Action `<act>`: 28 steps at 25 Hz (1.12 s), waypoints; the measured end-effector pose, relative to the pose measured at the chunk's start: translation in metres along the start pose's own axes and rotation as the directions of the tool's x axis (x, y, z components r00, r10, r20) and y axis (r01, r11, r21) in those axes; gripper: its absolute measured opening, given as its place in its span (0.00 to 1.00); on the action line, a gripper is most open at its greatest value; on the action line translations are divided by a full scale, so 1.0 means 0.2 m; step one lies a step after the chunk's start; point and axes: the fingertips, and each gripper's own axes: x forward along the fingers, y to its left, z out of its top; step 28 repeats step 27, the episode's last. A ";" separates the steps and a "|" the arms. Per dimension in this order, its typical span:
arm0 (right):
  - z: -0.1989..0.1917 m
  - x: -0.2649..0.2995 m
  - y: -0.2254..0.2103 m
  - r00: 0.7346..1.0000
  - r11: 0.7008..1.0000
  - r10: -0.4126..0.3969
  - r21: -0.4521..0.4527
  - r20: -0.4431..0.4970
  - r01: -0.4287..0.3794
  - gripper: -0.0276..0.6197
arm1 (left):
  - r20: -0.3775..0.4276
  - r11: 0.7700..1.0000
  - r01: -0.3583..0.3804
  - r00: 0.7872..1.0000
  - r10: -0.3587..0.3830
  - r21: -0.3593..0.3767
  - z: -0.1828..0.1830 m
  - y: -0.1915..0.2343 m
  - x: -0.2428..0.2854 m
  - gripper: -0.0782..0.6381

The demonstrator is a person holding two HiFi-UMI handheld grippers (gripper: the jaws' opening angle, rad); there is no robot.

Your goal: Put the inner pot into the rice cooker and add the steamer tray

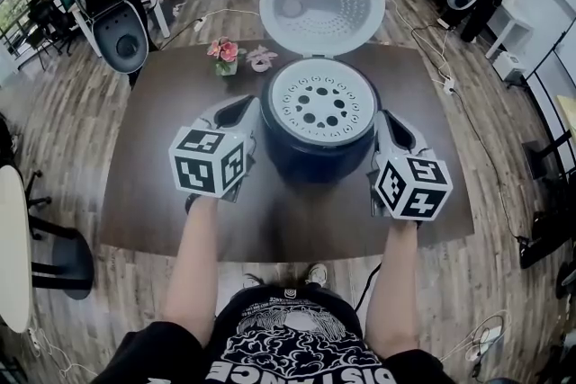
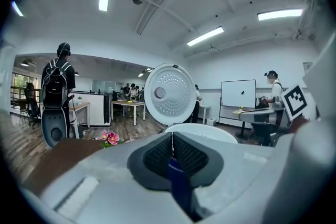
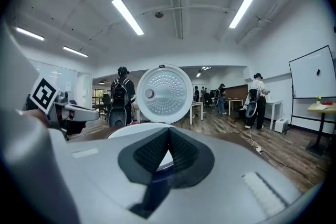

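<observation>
Steamer tray [image 1: 321, 100], white and perforated, sits level in the mouth of the dark rice cooker [image 1: 315, 159] at the middle of the brown surface [image 1: 153, 193]. The inner pot is out of sight beneath it, presumably already seated. Being round, the tray has no long axis, and it lies squarely between the two claws: the left claw [image 1: 254, 112] at its left rim, the right claw [image 1: 382, 125] at its right, neither nearer than the other. Both claws are clenched, pads pressed together, with the tray's pale rim just beyond their tips; whether either pinches that rim cannot be told. Behind, the raised lid [image 1: 321, 3] walls off the far side, and pink flowers [image 1: 225, 52] stand near the left claw. Room lies open straight up and back toward the person; the surface's edges are well apart from the cooker.
</observation>
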 end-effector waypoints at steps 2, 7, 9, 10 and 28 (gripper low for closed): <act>0.01 -0.01 -0.01 1.000 1.000 -0.008 -0.007 0.007 0.008 0.04 | 0.008 1.000 -0.001 1.000 0.001 -0.007 0.01 0.00 0.00 0.12; 0.02 -0.01 -0.01 1.000 1.000 -0.005 -0.027 0.011 0.006 0.04 | 0.014 1.000 -0.008 1.000 0.008 -0.030 0.01 0.02 0.00 0.12; 0.02 -0.01 -0.01 1.000 0.999 -0.005 -0.033 0.008 0.005 0.04 | 0.010 1.000 -0.004 1.000 0.005 -0.031 0.00 0.02 0.00 0.12; 0.02 -0.01 -0.01 1.000 0.999 -0.004 -0.033 0.008 0.004 0.04 | 0.007 1.000 -0.001 1.000 0.002 -0.032 0.00 0.01 0.01 0.12; 0.01 0.00 0.02 1.000 1.000 0.015 -0.027 0.005 -0.015 0.04 | -0.015 0.999 0.024 1.000 -0.025 -0.029 -0.03 -0.02 0.02 0.12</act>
